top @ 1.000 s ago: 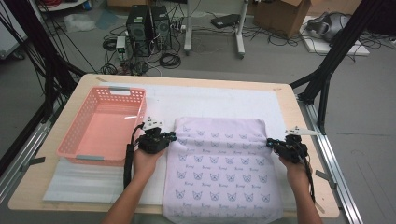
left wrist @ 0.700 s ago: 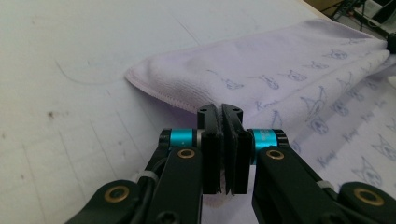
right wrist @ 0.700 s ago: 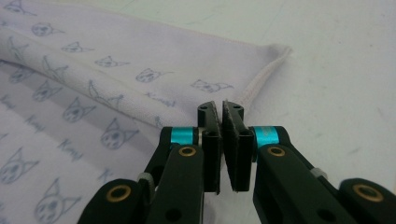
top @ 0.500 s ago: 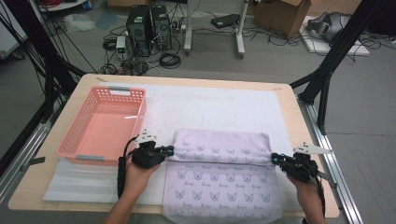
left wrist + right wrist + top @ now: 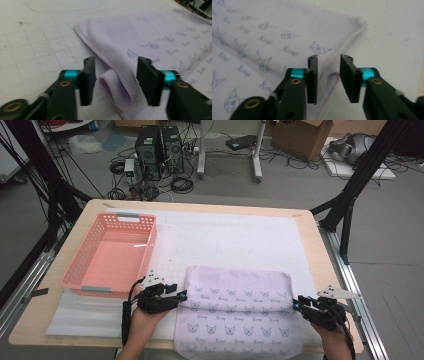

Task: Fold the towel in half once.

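- The lilac cloth (image 5: 237, 312) lies folded on the near side of the surface (image 5: 310, 240), right of the pink basket (image 5: 110, 255).
- My left fingers (image 5: 87, 80) have just been opening; its hem sits loose between them.
- My right fingers (image 5: 312, 77) likewise, parted around the other hem.

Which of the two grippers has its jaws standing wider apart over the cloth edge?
The left gripper: its jaws stand wide around a raised loop of the lilac cloth. The right gripper leaves a narrower gap over the hem.

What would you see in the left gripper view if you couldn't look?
A folded lilac cloth lies on a white mat, its looped edge between the left claw's open black jaws, which have just been opening.
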A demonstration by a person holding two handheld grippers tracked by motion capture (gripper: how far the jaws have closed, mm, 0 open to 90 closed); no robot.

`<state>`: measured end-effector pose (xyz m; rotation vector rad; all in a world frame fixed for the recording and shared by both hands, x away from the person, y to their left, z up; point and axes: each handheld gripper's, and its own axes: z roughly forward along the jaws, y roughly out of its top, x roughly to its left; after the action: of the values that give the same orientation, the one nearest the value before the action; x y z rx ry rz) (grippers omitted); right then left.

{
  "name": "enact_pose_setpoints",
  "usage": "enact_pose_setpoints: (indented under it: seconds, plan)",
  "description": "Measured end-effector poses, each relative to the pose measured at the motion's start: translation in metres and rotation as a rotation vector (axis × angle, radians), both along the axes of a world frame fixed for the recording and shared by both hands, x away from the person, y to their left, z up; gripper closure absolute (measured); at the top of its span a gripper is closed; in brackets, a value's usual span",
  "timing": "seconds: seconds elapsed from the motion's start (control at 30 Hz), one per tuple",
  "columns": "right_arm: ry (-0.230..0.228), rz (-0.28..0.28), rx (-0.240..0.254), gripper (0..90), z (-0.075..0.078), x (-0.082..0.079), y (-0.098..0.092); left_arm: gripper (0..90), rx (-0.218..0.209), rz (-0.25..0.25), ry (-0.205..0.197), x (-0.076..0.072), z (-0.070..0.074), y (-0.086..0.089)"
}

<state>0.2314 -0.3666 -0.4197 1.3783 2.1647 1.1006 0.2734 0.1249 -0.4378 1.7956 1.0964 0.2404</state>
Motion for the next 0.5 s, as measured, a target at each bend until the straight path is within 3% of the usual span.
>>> enact_pose_setpoints:
  seconds: [0.1, 0.2, 0.37, 0.5]
  plan:
    - [-0.02, -0.036, 0.028, 60.5, 0.002, 0.006, -0.004, 44.6, -0.011, 0.004, 0.011, 0.01, 0.0, -0.001]
    - [-0.011, -0.049, 0.034, 58.2, 0.001, 0.017, -0.002, 44.1, 0.0, -0.002, 0.027, 0.023, 0.0, -0.007]
    - [0.026, -0.064, 0.012, 50.6, -0.002, 0.043, 0.009, 43.4, 0.009, 0.01, 0.053, 0.043, -0.003, -0.016]
    - [0.063, -0.056, -0.023, 53.4, -0.011, 0.064, 0.019, 45.0, 0.035, -0.003, 0.096, 0.052, -0.01, -0.026]
